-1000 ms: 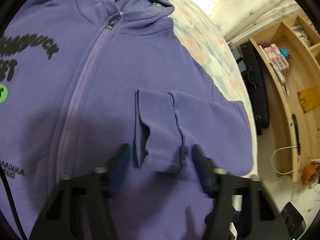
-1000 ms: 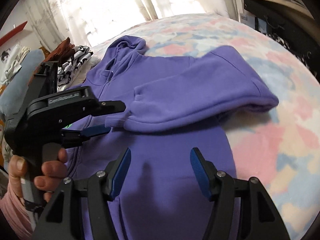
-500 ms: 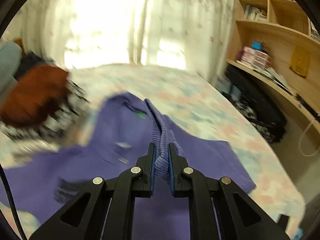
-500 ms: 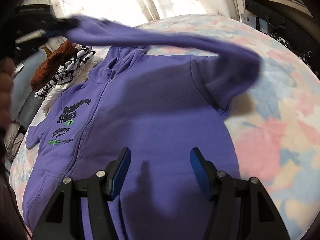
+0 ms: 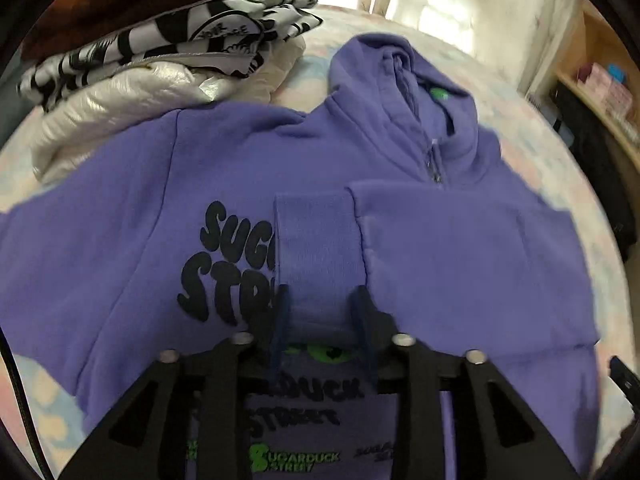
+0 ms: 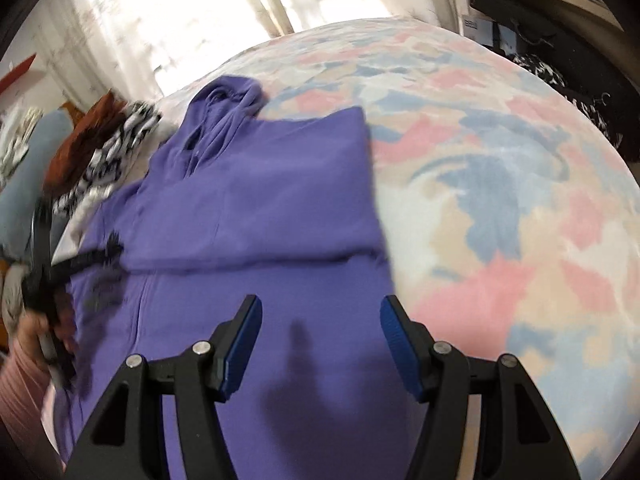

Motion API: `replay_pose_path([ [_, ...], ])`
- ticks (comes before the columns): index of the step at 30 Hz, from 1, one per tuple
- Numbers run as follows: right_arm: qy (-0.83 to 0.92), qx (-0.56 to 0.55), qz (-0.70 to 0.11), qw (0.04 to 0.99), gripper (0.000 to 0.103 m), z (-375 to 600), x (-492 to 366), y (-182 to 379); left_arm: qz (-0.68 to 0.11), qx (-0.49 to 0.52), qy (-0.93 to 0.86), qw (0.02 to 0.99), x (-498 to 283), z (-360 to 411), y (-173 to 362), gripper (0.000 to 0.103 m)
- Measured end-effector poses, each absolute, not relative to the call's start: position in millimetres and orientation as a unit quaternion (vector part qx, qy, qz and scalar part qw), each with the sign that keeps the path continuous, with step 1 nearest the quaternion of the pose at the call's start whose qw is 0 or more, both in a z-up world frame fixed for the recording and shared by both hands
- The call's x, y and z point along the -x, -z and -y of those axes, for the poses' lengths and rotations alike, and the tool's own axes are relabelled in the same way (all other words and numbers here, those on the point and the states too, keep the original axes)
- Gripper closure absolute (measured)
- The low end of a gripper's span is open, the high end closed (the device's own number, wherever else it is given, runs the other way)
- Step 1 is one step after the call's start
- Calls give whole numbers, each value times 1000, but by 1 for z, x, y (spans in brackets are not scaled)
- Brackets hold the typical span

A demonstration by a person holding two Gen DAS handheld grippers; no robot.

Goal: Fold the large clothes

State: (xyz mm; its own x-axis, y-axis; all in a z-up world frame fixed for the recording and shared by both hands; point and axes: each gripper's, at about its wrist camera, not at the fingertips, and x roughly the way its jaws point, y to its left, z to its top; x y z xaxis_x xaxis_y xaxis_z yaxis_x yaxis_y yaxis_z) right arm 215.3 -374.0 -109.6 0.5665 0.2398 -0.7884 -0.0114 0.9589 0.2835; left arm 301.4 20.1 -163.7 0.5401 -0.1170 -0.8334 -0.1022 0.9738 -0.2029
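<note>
While ribbed, the cuff (image 5: 316,264) lies flat on the fleecy hoodie (image 5: 120,216).

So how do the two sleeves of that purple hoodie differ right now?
The right-hand sleeve in the left wrist view is folded across the chest, its cuff covering part of the black lettering. The left-hand sleeve lies spread outward, unfolded. Both are the same purple fabric.

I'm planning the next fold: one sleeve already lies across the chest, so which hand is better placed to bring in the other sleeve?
Probably left. The left tool, jaws just opened off the folded cuff, sits beside the unfolded sleeve. The right tool hovers open over the hoodie's other, already folded side.
</note>
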Motion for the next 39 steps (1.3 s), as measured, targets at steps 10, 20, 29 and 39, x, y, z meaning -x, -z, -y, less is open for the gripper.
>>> replay_pose_path([
  [10,-64,-128,-503,852,74,369,-292,147,-478,133,-4,868,-326,-24,171,92],
  [20,-67,-154,-494,853,70,385,-277,141,-479,62,-27,875,-337,-13,171,82],
  [29,-56,-158,-470,867,30,383,-357,113,-479,135,-24,867,-350,-44,174,50],
  [39,-5,-136,-461,877,92,379,-398,135,-457,85,-38,884,-375,-23,174,92],
])
